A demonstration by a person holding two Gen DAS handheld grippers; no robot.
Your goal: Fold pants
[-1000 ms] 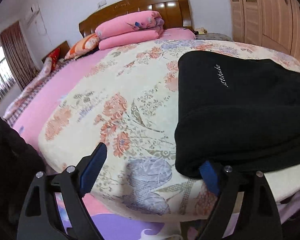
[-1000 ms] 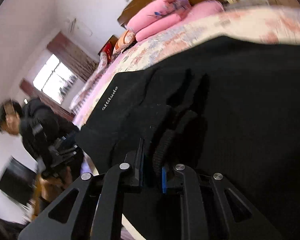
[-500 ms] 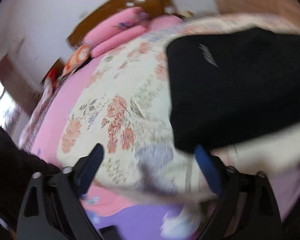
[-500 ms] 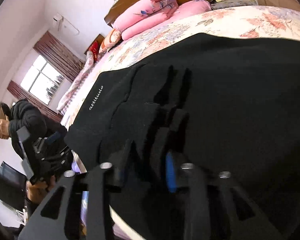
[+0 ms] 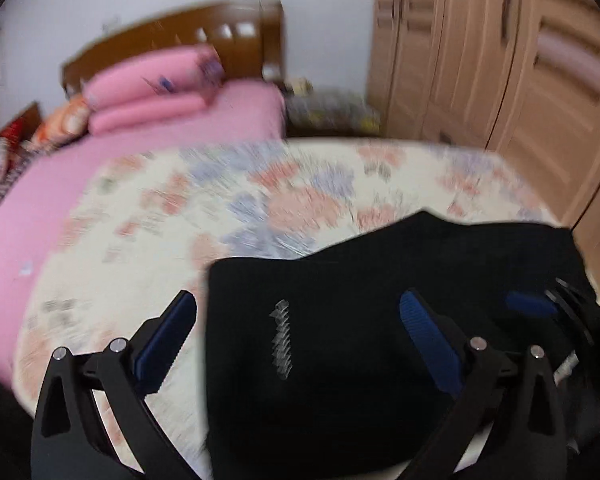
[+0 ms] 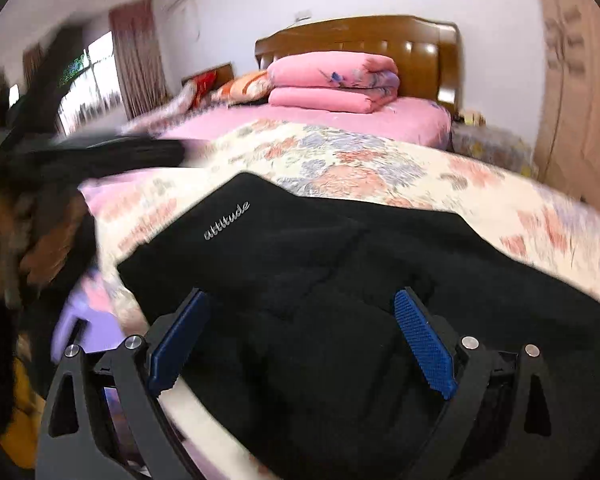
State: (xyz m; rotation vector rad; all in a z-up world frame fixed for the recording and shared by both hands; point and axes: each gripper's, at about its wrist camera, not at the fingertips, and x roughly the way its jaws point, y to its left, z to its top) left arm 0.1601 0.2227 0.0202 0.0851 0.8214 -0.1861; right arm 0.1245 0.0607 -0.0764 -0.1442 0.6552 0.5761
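Observation:
Black pants (image 5: 380,264) lie folded on the floral quilt (image 5: 172,220) near the bed's front edge, with white lettering (image 6: 226,221) on top. My left gripper (image 5: 298,320) hovers over their left part, its jaws opening wide; no cloth is between the pads. My right gripper (image 6: 300,320) hangs just above the bunched black cloth (image 6: 340,280), its jaws also opening, and the pads press on nothing. One of the right gripper's blue pads (image 5: 530,303) shows at the right over the pants.
Folded pink bedding (image 6: 332,80) and pillows lie by the wooden headboard (image 6: 360,36). A wardrobe (image 5: 500,60) stands to the right of the bed. A blurred person (image 6: 16,220) is at the left edge. Bare quilt stretches beyond the pants.
My right gripper let go of the pants fold, opened wide and drew back upward. My left gripper left the pants' front edge and swung to the right over them.

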